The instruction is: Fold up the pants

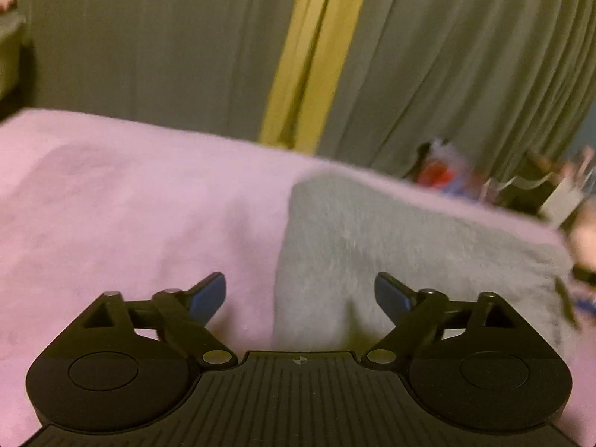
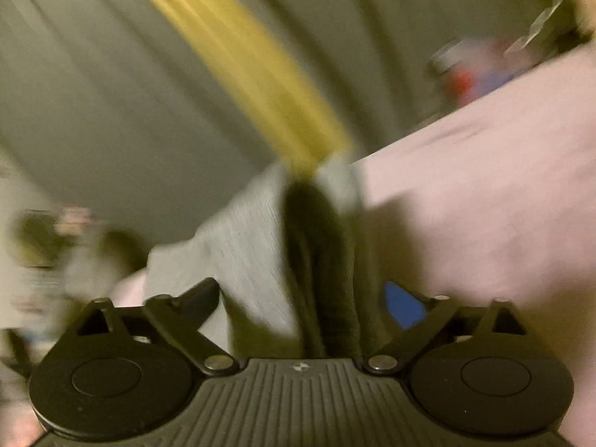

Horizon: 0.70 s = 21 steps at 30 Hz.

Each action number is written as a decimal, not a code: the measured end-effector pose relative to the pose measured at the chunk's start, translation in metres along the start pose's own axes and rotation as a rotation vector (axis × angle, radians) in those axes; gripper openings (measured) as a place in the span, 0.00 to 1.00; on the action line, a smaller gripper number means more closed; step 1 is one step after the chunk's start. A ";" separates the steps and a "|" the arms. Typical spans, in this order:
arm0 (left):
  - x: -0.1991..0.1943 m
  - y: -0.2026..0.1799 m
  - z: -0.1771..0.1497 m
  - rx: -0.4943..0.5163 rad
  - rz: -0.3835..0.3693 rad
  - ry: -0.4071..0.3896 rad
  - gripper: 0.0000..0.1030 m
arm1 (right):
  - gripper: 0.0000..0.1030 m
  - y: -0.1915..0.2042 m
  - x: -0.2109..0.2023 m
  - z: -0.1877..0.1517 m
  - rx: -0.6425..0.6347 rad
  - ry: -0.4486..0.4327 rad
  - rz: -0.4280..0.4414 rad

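Grey pants [image 1: 391, 238] lie folded on the pink blanket [image 1: 130, 205], right of centre in the left wrist view. My left gripper [image 1: 300, 294] hovers over their near left edge, open, with nothing between its blue pads [image 1: 210, 292]. In the blurred right wrist view the grey pants [image 2: 242, 246] show a dark crease running up the middle. My right gripper [image 2: 301, 301] stands open over them. The cloth lies in the wide gap between its fingers, and the blue pad [image 2: 404, 305] does not press on it.
Behind the bed hangs a grey-green curtain [image 1: 149, 37] with a yellow strip [image 1: 313, 56]. Blurred clutter, including something red and blue [image 1: 437, 173], sits past the bed's far right edge. Pink blanket [image 2: 484, 186] fills the right of the right wrist view.
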<state>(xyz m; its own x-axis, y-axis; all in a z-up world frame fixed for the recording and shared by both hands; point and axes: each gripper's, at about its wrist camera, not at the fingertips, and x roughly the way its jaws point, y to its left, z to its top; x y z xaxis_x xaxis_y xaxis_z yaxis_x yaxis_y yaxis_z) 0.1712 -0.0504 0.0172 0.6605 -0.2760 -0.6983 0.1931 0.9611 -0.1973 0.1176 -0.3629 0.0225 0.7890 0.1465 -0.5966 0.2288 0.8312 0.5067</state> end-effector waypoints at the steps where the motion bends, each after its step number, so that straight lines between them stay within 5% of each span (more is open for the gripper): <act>1: -0.001 0.002 -0.011 0.014 0.000 0.017 0.90 | 0.94 -0.002 -0.001 -0.006 -0.014 0.011 -0.020; 6: 0.008 0.001 -0.072 0.024 -0.038 0.127 0.92 | 0.95 0.000 -0.001 -0.048 -0.092 0.056 -0.061; 15: -0.013 0.015 -0.085 -0.009 0.075 0.027 0.95 | 0.96 -0.007 -0.009 -0.069 -0.102 0.007 -0.143; 17: -0.021 0.015 -0.092 -0.007 0.065 0.023 0.95 | 0.96 -0.020 -0.021 -0.075 0.009 -0.029 -0.108; 21: -0.029 0.012 -0.107 -0.037 0.057 -0.001 0.95 | 0.96 -0.054 -0.015 -0.098 0.301 0.111 0.076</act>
<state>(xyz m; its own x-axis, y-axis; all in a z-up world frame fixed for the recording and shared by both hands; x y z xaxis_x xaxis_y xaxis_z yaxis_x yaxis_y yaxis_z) 0.0771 -0.0304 -0.0386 0.6701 -0.2207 -0.7087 0.1279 0.9748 -0.1826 0.0372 -0.3575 -0.0565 0.7476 0.2734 -0.6053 0.3426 0.6221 0.7040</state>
